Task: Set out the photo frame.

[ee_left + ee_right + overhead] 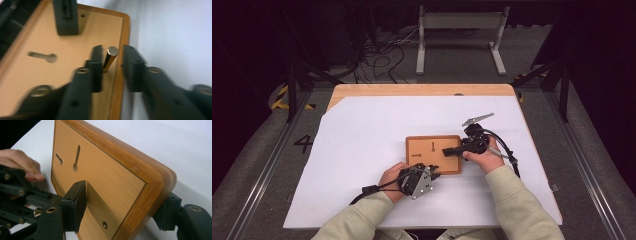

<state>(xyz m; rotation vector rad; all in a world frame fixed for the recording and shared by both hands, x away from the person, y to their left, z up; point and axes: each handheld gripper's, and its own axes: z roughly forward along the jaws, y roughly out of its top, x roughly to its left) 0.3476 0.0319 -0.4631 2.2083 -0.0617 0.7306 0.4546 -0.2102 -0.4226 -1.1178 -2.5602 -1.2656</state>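
A small wooden board (432, 154) with two keyhole slots (76, 157) lies on the white sheet. My right gripper (447, 151) is shut on the board's right edge, one jaw on its face and the other behind the rim, seen closely in the right gripper view (120, 207). A short brass pin (110, 58) stands tilted in the board close to its near edge. My left gripper (113, 62) is open, its jaws on either side of the pin; the left jaw is close against it and a gap remains on the right. From above the left gripper (433, 175) sits at the board's front edge.
A white sheet (362, 150) covers most of the wooden table (412, 90). A person's hand (22, 165) holds the left gripper beside the board. Cables and a white metal stand (459, 30) lie on the floor beyond the table.
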